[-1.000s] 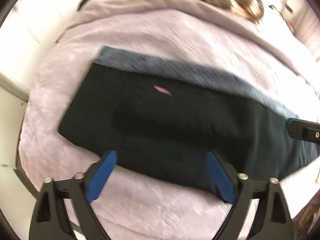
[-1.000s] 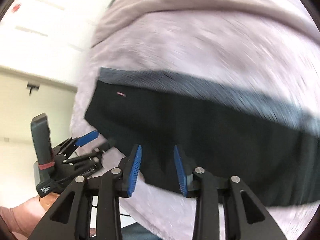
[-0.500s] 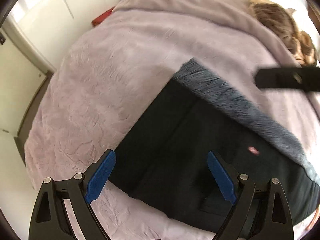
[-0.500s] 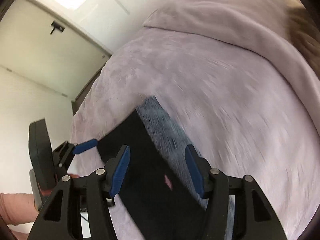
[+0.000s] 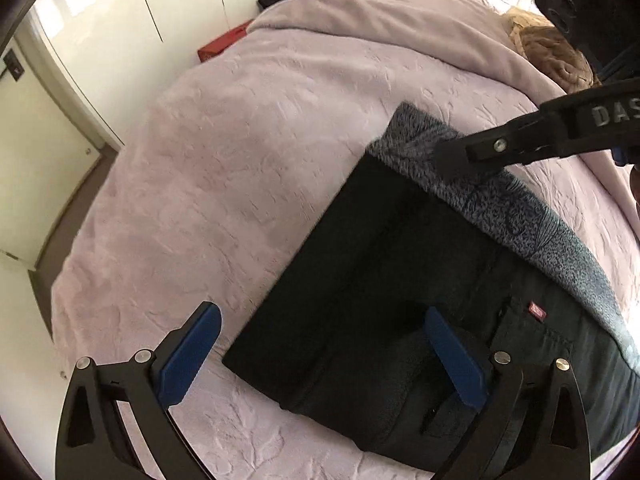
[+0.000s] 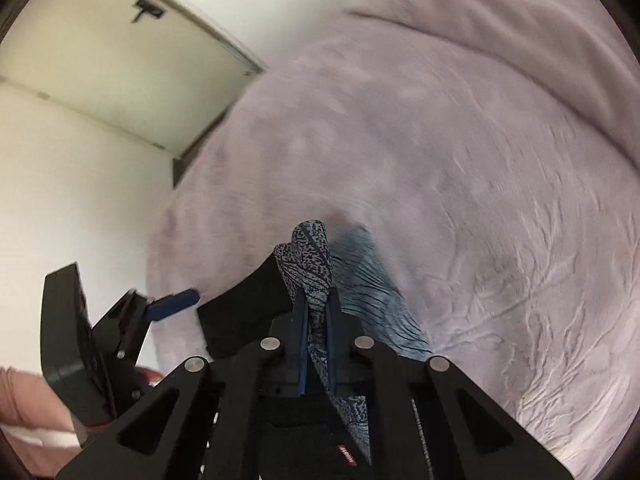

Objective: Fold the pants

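Dark pants (image 5: 400, 304) lie folded lengthwise on a lilac bed cover, with a grey speckled inner edge (image 5: 516, 216) along the far side and a small red tag (image 5: 537, 312). My left gripper (image 5: 324, 360) is open above the near end of the pants, its blue pads (image 5: 192, 356) apart. My right gripper (image 6: 318, 312) is shut on the grey speckled edge (image 6: 310, 256), which sticks up between its fingers. It shows in the left wrist view (image 5: 472, 160) at the far corner of the pants.
The lilac bed cover (image 5: 260, 152) spreads to the left and back. White wardrobe doors (image 5: 120, 28) stand at the left. A brown furry item (image 5: 552, 52) lies at the bed's head. A red box (image 5: 224, 40) sits by the bed's far side.
My right gripper has come down on the far corner and shut on the grey edge. My left gripper has stayed open and drawn closer over the near end.
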`<state>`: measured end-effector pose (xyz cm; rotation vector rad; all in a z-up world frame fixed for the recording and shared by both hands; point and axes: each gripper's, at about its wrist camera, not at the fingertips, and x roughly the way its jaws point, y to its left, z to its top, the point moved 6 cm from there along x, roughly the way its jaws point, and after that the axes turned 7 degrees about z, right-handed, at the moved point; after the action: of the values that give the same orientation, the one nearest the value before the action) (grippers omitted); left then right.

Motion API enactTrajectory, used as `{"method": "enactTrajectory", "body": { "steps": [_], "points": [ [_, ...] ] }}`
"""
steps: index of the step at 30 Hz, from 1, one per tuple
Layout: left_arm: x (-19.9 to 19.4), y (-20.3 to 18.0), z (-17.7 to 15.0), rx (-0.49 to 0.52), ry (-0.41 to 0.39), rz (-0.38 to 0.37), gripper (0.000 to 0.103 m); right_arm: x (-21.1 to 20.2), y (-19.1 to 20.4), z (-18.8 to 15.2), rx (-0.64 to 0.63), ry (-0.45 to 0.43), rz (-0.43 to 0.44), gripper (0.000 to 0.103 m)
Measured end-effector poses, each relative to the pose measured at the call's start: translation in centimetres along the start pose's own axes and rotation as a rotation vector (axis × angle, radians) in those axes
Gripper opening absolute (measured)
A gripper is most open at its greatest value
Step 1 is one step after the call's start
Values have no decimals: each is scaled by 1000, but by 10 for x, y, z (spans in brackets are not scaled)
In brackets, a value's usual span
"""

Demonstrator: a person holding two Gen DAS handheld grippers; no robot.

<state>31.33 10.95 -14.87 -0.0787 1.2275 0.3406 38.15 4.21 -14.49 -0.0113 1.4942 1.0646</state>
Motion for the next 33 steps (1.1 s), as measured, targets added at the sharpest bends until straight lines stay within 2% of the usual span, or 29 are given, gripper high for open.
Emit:
{"method": "enactTrajectory", "body": {
  "steps": [3,5,7,8,10,13,16,20,21,22,24,27,30,33],
  "points": [
    [14,-9,0,22,29,14,102,13,-9,5,8,24,-52,8],
    [21,-15,-2,37,37,19,102,34,-31,2,62,48,-133,8],
    [21,-16,-2,40,39,13,102,42,-43,1,145,20,-130,12],
    [18,-16,-2,34,39,5,102,38,-45,1,182,-13,-113,17],
    [9,-14,1,41,20,-6,102,24,-42,-1,226,-70,-90,21],
    [-8,-23,10,59,-34,-46,102,-13,-29,-13,231,-132,-105,21],
    [-9,-44,20,93,-54,-78,102,-46,-17,-46,270,-183,-84,21],
    [23,-63,12,130,6,-47,102,-42,-26,-95,377,-160,-101,21],
    [30,-64,9,134,19,-42,102,-36,-34,-105,399,-141,-133,21],
    [37,-65,6,127,20,-48,102,-27,-47,-118,427,-122,-202,21],
    [40,-67,6,132,2,-49,102,-24,-67,-125,451,-164,-251,21],
    [38,-69,5,152,3,-37,102,-26,-90,-122,535,-264,-248,20],
    [30,-70,5,145,21,-25,102,-36,-92,-117,536,-282,-311,22],
    [14,-73,3,175,21,-17,102,-50,-80,-125,553,-299,-272,27]
  ]
}}
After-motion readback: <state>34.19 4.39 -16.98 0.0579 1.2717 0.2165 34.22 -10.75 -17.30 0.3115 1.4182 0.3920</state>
